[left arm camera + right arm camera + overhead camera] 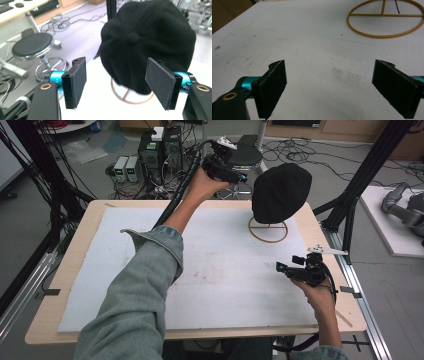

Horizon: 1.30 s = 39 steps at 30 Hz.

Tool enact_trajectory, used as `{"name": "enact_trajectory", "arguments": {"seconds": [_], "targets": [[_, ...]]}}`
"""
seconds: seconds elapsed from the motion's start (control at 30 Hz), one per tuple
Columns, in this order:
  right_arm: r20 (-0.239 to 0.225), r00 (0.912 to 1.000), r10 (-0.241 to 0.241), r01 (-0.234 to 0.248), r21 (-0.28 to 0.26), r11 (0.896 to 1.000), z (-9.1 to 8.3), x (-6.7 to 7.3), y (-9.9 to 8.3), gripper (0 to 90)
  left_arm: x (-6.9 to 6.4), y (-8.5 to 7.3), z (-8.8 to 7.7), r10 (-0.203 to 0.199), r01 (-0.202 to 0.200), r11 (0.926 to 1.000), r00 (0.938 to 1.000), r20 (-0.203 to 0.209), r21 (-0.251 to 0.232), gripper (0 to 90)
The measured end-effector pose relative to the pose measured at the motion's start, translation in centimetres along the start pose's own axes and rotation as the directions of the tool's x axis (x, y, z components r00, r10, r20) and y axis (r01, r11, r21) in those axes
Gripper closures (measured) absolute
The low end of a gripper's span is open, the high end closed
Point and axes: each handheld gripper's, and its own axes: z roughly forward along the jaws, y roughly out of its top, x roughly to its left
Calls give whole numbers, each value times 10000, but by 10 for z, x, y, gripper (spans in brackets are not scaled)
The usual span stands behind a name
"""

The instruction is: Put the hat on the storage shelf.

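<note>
While black cap (280,191) sits on wire stand (268,231) at far table edge, left gripper (116,83) hovers just short of it, jaws wide, empty. Right gripper (337,87) jaws wide, empty, over white mat (215,270).

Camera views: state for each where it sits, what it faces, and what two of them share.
High view: above the table's near edge, facing forward and down; sleeve, both hands, left tool, right tool.
Left gripper view: on the left tool, facing the black cap.
Right gripper view: on the right tool, facing the white mat.
All share the wooden ring stand.
</note>
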Motion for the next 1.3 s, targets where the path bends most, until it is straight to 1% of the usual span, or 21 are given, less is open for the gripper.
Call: {"name": "enact_trajectory", "arguments": {"seconds": [0.1, 0.17, 0.2, 0.27, 0.37, 0.4, 0.43, 0.5, 0.53, 0.57, 0.63, 0.67, 0.7, 0.73, 0.8, 0.87, 0.9, 0.93, 0.97, 1.17, 1.3], "targets": [[28, 10000, -42, 42, 2, 10000, 0, 1, 2, 123, 3, -4, -11, 107, -104, 9992, 9999, -56, 383, 330], [29, 10000, -78, 78, 21, 10000, 1, 2, 2, 123, 6, -6, -19, 119, -111, 9988, 9998, -154, 468, 330], [10, 10000, -57, 57, 25, 10000, 1, 3, 3, 122, 7, -8, -24, 130, -119, 9989, 9996, -251, 446, 331], [24, 9999, -160, 160, 44, 9999, 2, 3, 3, 122, 9, -14, -33, 139, -134, 9999, 9987, -490, 105, 340], [6, 9998, -194, 194, 61, 9998, 3, 6, 5, 123, 13, -20, -43, 107, -77, 9984, 9986, -527, 562, 335], [10, 9998, -198, 198, 72, 9998, 3, 6, 5, 123, 14, -23, -48, 103, -57, 9963, 9985, -535, 859, 328], [-3, 9996, -273, 273, 63, 9996, 5, 6, 6, 123, 15, -26, -51, 173, -123, 9960, 9982, -566, 881, 324], [-18, 9994, -347, 348, 65, 9994, 6, 6, 7, 123, 15, -35, -61, 279, -234, 9980, 9967, -762, 591, 332], [-29, 9996, -277, 278, 64, 9996, 7, 7, 7, 123, 17, -38, -64, 125, -70, 9968, 9975, -698, 795, 333], [-35, 9995, -315, 315, 105, 9994, 8, 7, 7, 122, 18, -41, -69, 162, -86, 9954, 9967, -797, 951, 329], [-43, 9993, -378, 378, 120, 9992, 10, 8, 8, 122, 18, -51, -79, 238, -177, 9975, 9957, -895, 685, 328], [-46, 9993, -375, 376, 142, 9992, 11, 8, 8, 123, 20, -55, -83, 94, -16, 9957, 9965, -834, 927, 328], [-63, 9992, -386, 387, 163, 9991, 12, 9, 8, 123, 20, -59, -88, 167, -70, 9947, 9954, -940, 1027, 322], [-66, 9992, -404, 405, 207, 9990, 12, 9, 8, 123, 20, -64, -94, 244, -161, 9966, 9943, -1034, 803, 320], [-70, 9991, -410, 412, 247, 9988, 13, 10, 8, 123, 22, -71, -104, 13, 79, 9955, 9952, -974, 940, 326], [-57, 9990, -442, 443, 239, 9987, 14, 11, 8, 123, 21, -80, -114, 92, -18, 9980, 9931, -1166, 632, 322], [-59, 9989, -455, 456, 248, 9987, 15, 11, 8, 123, 22, -83, -119, -59, 144, 9968, 9942, -1071, 792, 325], [-66, 9990, -434, 436, 306, 9986, 15, 11, 8, 122, 21, -87, -123, 22, 89, 9961, 9923, -1241, 881, 323], [-64, 9988, -483, 485, 277, 9984, 15, 11, 8, 122, 19, -91, -128, 199, -107, 9976, 9907, -1346, 683, 319], [-121, 9988, -471, 473, 235, 9986, 16, 12, 9, 123, 14, -119, -149, 6, 82, 9987, 9850, -1726, 504, 323], [-176, 9984, -531, 535, 204, 9984, 17, 15, 12, 122, 9, -145, -165, -151, 240, 9987, 9816, -1901, 449, 322]]}}
